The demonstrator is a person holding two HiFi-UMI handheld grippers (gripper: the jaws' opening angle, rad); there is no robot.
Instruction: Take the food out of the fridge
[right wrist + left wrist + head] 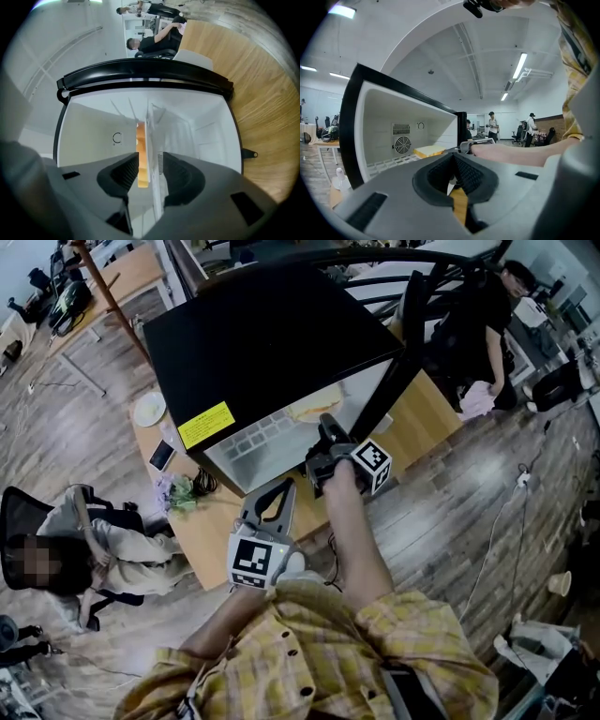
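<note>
Fridge (272,343) mouth open toward near edge of tabletop (441,418). Door (398,381) swung out on right, walls off that flank. Right tool (323,435) at mouth, jaws apart, empty; white cavity ahead roomy. Shelf (152,136) edge and yellow food (140,159) in line with jaw gap. Left tool (272,495) back over near edge, jaws together; right forearm (520,152) crosses its right side, left side free into fridge. Tabletop strip left of fridge crowded: plate (148,409), green clutter (178,491).
</note>
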